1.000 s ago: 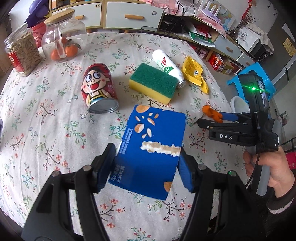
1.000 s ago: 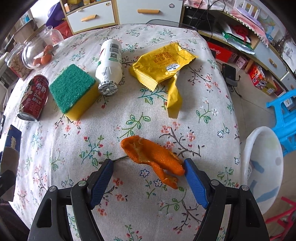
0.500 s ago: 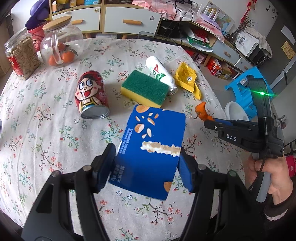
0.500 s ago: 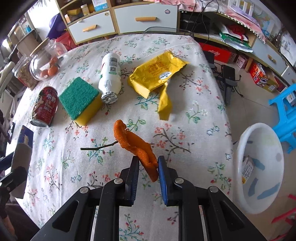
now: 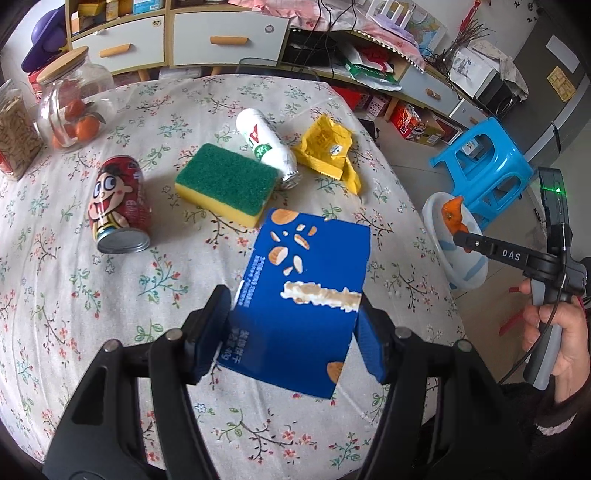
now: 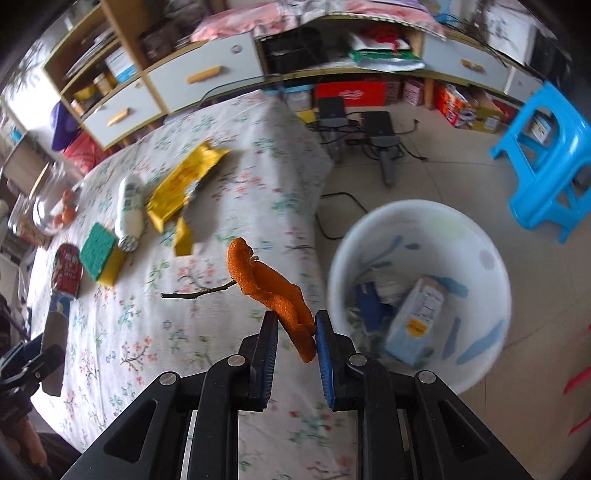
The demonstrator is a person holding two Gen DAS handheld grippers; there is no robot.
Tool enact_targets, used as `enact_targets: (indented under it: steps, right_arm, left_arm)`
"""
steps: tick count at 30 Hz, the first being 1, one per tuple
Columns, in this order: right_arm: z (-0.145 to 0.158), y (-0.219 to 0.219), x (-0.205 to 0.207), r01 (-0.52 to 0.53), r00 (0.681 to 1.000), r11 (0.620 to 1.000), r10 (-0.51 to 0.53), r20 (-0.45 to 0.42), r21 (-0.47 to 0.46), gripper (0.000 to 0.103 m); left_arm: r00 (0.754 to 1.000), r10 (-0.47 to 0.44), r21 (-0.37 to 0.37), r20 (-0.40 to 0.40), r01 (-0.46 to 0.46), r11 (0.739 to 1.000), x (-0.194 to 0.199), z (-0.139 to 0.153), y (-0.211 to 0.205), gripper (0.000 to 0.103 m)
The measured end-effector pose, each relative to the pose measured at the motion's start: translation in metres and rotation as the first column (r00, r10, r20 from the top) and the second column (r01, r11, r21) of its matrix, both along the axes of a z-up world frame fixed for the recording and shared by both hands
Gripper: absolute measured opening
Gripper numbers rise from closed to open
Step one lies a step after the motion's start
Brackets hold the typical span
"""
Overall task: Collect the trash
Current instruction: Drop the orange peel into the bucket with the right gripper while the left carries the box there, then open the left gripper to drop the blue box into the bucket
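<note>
My left gripper is shut on a blue snack box and holds it above the floral table. My right gripper is shut on an orange peel with a twig on it, held in the air at the table's right edge, beside a white bin on the floor that holds several pieces of trash. In the left wrist view the right gripper and the peel are in front of the bin. A yellow wrapper, a white bottle and a red can lie on the table.
A green and yellow sponge lies mid-table. Two glass jars stand at the far left. A blue stool stands on the floor beyond the bin. Cabinets line the back wall.
My right gripper closed on the orange peel, lifted it off the table and swung right toward the white bin. My left gripper kept hold of the blue box and rose a little.
</note>
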State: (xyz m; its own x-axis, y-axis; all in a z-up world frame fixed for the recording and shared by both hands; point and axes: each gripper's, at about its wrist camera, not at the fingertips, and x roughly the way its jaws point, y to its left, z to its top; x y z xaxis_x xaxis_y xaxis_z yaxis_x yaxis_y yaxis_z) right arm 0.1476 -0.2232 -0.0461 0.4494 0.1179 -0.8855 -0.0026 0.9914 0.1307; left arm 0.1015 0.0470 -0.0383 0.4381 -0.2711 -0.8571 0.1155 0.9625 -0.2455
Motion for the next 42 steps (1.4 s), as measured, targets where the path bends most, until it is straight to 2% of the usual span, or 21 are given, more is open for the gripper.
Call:
enact_targets:
  steps: [6,11,15,18,20,22,34,42]
  right_arm:
    - [0.001,-0.057,-0.01,0.1,0.995,0.994,-0.1,-0.015,0.045,0.021]
    - [0.0,-0.091,-0.014,0.154,0.988,0.986,-0.153,-0.024,0.065,0.021]
    - [-0.003,-0.114,-0.014,0.203,0.979,0.976,-0.2,-0.046,0.074,0.026]
    - [-0.001,-0.128,-0.018,0.229,0.973,0.969,-0.225,-0.046,0.092,0.038]
    - [0.004,-0.135,-0.023,0.24,0.971,0.967,-0.238,-0.026,0.088,0.06]
    - [0.009,-0.142,-0.029,0.247,0.969,0.966,-0.247,-0.004,0.075,0.064]
    - [0.013,-0.181,-0.049,0.292,0.956,0.955,-0.293,0.008,0.055,0.067]
    - [0.015,-0.192,-0.055,0.299,0.954,0.953,-0.3,0.021,0.045,0.067]
  left_arm:
    - [0.999,-0.036,0.008,0.004,0.036,0.999,0.004,0.001,-0.024,0.065]
    - [0.997,-0.08,0.055,0.015,0.079,0.995,0.008,0.002,-0.048,0.065]
    - [0.994,-0.113,0.076,0.014,0.111,0.991,0.015,0.004,-0.07,0.065]
    - [0.99,-0.141,0.09,0.015,0.14,0.986,0.02,0.004,-0.089,0.065]
    - [0.987,-0.161,0.093,0.012,0.159,0.983,0.025,0.002,-0.102,0.065]
    - [0.983,-0.182,0.092,0.006,0.18,0.979,0.03,0.0,-0.118,0.065]
    - [0.942,-0.335,0.075,0.005,0.333,0.94,0.054,-0.015,-0.221,0.066]
    - [0.923,-0.381,0.069,0.055,0.377,0.924,0.065,-0.011,-0.259,0.066]
